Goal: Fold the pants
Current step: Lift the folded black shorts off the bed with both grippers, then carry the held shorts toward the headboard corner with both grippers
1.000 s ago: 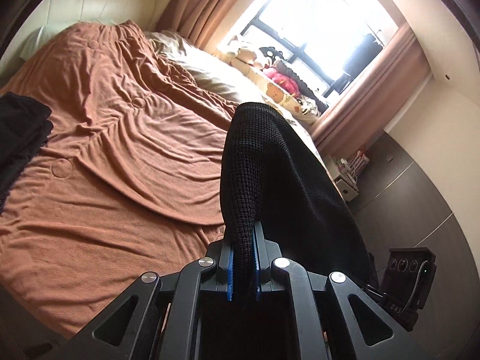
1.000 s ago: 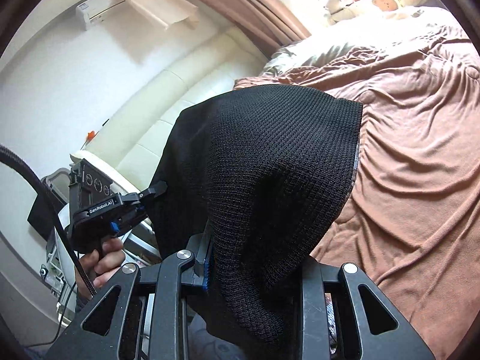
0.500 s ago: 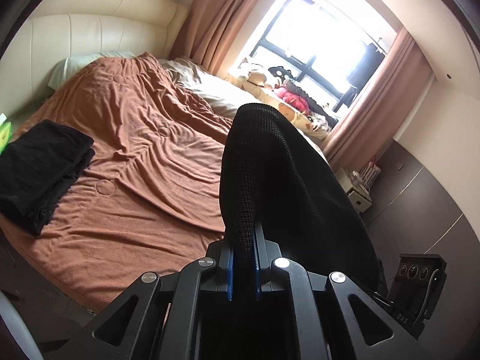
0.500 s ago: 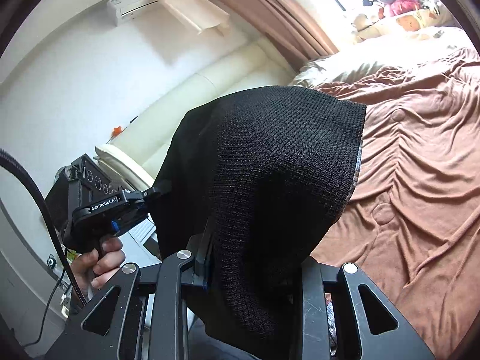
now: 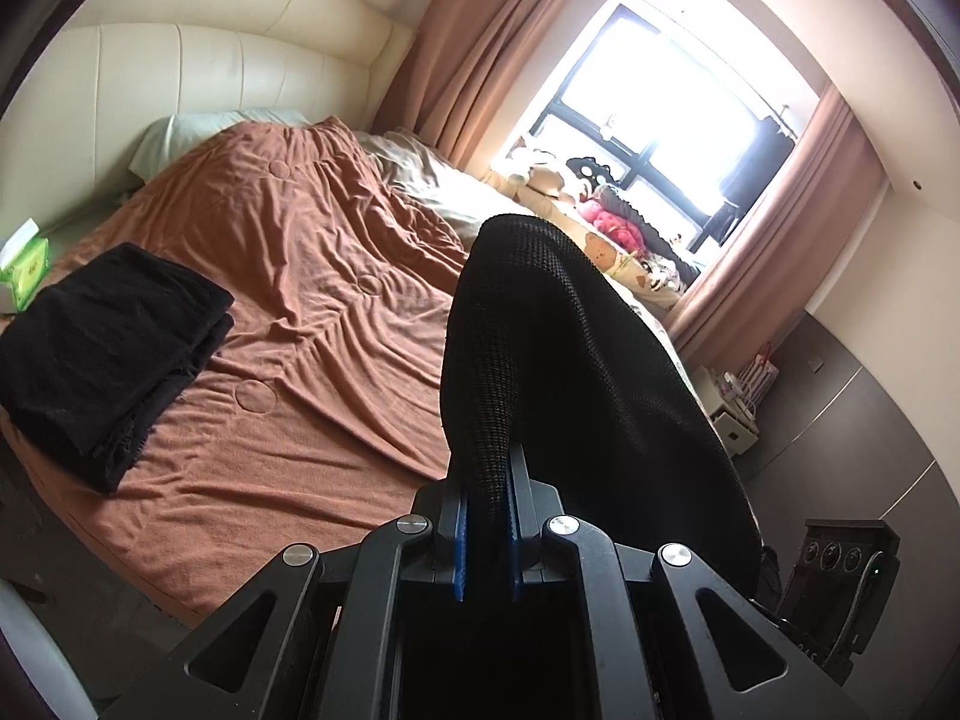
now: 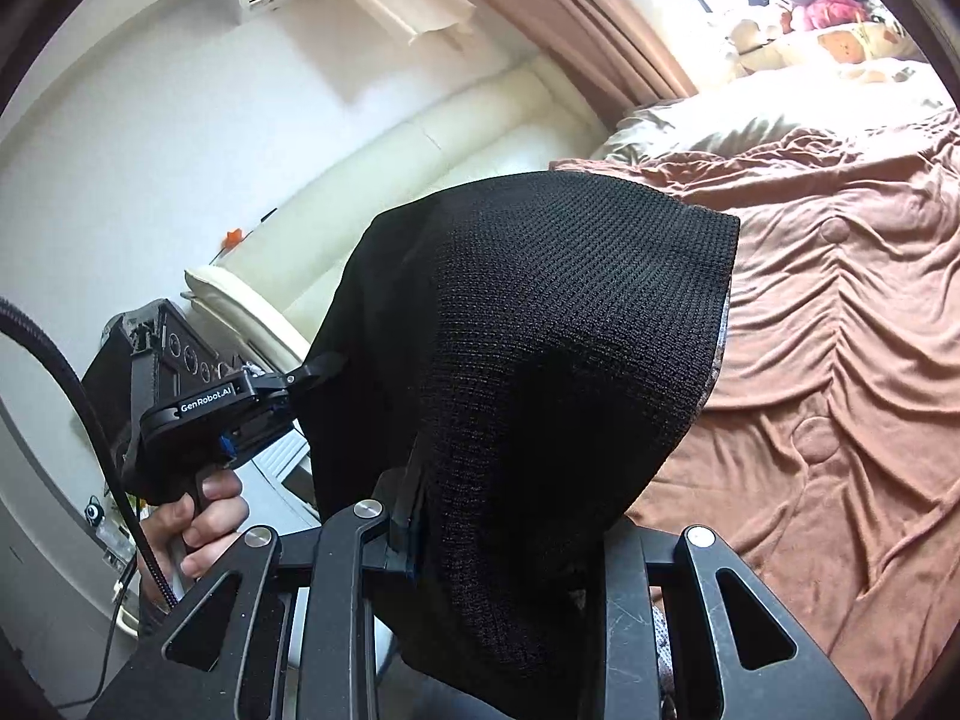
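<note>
left gripper (image 5: pixel 486 516): blue-padded fingers (image 5: pixel 459 531) pressed together on a fold of the black pants (image 5: pixel 576 372). cloth is a coarse waffle knit, matte, rising from the pinch in a rounded hump and falling away to the right

right gripper (image 6: pixel 474 540): pinching the same pants (image 6: pixel 570 348); the knit drapes over the black metal frame like a hood and hides the right finger, only the left blue pad edge shows. one straight hemmed edge runs down the cloth's right side

in the right wrist view the left gripper (image 6: pixel 312 369) shows side-on, its tip clamped on the pants' far edge, a bare hand (image 6: pixel 198 516) around its grip and a braided cable looping off it

pants hang in the air between the two grippers, above the near edge of the bed

bed cover (image 5: pixel 312 276): rust-brown, soft, rumpled in long creases, tufted with round buttons. folded black garment (image 5: pixel 102 348), flat layered stack, lies on the cover's left side. cream padded headboard (image 5: pixel 198 78), smooth panels. dusty pink curtains (image 5: pixel 480 54) in vertical pleats beside a bright window
</note>
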{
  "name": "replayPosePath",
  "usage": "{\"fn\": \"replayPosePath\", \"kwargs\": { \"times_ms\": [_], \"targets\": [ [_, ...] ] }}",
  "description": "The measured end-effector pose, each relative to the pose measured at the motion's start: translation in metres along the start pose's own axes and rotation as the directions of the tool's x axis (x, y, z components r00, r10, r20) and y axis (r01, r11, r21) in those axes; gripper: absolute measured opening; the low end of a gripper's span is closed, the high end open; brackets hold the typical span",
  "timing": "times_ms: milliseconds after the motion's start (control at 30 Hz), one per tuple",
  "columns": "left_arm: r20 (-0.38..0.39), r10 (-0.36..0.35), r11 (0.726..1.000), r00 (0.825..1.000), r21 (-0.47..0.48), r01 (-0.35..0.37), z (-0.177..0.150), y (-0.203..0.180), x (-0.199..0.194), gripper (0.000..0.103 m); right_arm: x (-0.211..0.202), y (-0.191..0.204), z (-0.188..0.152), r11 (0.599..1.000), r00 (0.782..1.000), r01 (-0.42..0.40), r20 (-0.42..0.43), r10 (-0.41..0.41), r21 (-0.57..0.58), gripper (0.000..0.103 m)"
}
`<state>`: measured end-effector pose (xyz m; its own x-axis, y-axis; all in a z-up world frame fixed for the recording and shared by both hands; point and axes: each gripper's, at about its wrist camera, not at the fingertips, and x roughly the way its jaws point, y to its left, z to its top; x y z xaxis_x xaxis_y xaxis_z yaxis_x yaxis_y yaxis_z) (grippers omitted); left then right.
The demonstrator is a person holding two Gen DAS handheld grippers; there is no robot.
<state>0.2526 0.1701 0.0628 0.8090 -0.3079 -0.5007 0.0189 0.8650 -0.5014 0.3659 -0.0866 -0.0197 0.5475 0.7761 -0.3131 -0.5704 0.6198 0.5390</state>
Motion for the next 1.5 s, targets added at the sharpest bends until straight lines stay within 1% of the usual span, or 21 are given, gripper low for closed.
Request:
{"fn": "replayPosePath", "kwargs": {
  "times_ms": [100, 267, 467, 600, 767, 933, 1000, 1067, 1133, 1333, 1400, 1500],
  "targets": [
    [0.011, 0.007, 1.000, 1.000, -0.013, -0.007, 0.014, 0.016, 0.009, 0.010, 0.024, 0.002, 0.013, 1.000, 1.000, -0.004, -0.003, 0.004, -0.019, 0.025],
    [0.046, 0.018, 0.998, 0.999, -0.052, -0.016, 0.048, 0.047, 0.022, 0.010, 0.070, 0.007, 0.037, 0.999, 1.000, -0.015, -0.005, 0.015, -0.029, 0.025],
    [0.099, 0.069, 0.994, 0.993, -0.085, -0.061, 0.091, 0.082, 0.021, 0.010, 0.128, 0.028, 0.057, 0.997, 0.999, -0.036, -0.010, 0.035, -0.062, 0.025],
    [0.147, 0.130, 0.989, 0.981, -0.096, -0.116, 0.114, 0.104, 0.012, 0.010, 0.165, 0.040, 0.066, 0.995, 0.997, -0.072, -0.027, 0.070, -0.073, 0.025],
    [0.178, 0.209, 0.975, 0.961, -0.117, -0.190, 0.136, 0.135, 0.004, 0.010, 0.211, 0.058, 0.075, 0.991, 0.994, -0.100, -0.055, 0.096, -0.085, 0.025],
    [0.190, 0.289, 0.952, 0.938, -0.160, -0.261, 0.153, 0.169, 0.001, 0.010, 0.254, 0.070, 0.078, 0.988, 0.989, -0.127, -0.086, 0.119, -0.089, 0.025],
    [0.197, 0.332, 0.938, 0.922, -0.174, -0.300, 0.158, 0.181, -0.003, 0.010, 0.271, 0.073, 0.080, 0.987, 0.986, -0.139, -0.104, 0.130, -0.081, 0.025],
    [0.205, 0.356, 0.929, 0.912, -0.185, -0.321, 0.164, 0.191, -0.007, 0.010, 0.286, 0.078, 0.082, 0.987, 0.983, -0.144, -0.122, 0.134, -0.074, 0.025],
    [0.212, 0.391, 0.915, 0.896, -0.194, -0.354, 0.170, 0.200, -0.012, 0.010, 0.296, 0.083, 0.083, 0.985, 0.980, -0.156, -0.135, 0.144, -0.078, 0.025],
    [0.214, 0.461, 0.886, 0.861, -0.169, -0.433, 0.193, 0.221, -0.017, 0.010, 0.331, 0.110, 0.080, 0.980, 0.968, -0.192, -0.175, 0.181, -0.046, 0.025],
    [0.212, 0.469, 0.882, 0.857, -0.161, -0.442, 0.197, 0.230, -0.019, 0.010, 0.339, 0.121, 0.075, 0.979, 0.964, -0.199, -0.189, 0.188, -0.043, 0.025],
    [0.220, 0.484, 0.874, 0.847, -0.168, -0.456, 0.200, 0.241, -0.028, 0.010, 0.347, 0.136, 0.068, 0.975, 0.957, -0.216, -0.211, 0.201, -0.050, 0.025]
  ]
}}
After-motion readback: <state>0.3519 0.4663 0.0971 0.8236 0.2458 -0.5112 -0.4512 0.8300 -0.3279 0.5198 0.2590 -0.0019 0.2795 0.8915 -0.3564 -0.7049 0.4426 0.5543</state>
